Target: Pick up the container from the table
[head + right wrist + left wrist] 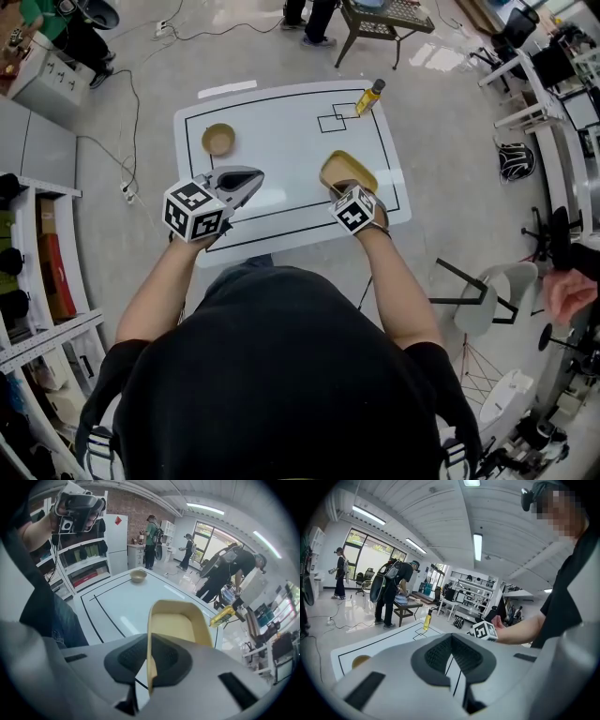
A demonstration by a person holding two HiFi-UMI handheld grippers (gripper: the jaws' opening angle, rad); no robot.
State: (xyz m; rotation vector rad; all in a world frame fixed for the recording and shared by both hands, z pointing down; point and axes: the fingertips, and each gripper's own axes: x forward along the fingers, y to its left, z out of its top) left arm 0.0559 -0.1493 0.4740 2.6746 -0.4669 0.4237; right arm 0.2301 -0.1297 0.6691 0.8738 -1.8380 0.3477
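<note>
The container (349, 172) is a shallow yellow tray, tilted above the right side of the white table (281, 220). My right gripper (343, 188) points steeply down and is shut on the tray's near rim. In the right gripper view the thin yellow wall (149, 663) runs between the dark pads and the container (180, 620) stretches away beyond the right gripper (149, 656). My left gripper (251, 178) hovers over the table's front left, shut, with nothing in it. The left gripper (452, 656) shows its pads closed together.
A small tan bowl (218, 139) sits at the table's left and a yellow bottle (370, 97) at the far right corner. Shelves (37, 281) stand on the left, a chair (492, 300) on the right. People and a low table (384, 19) are beyond the far edge.
</note>
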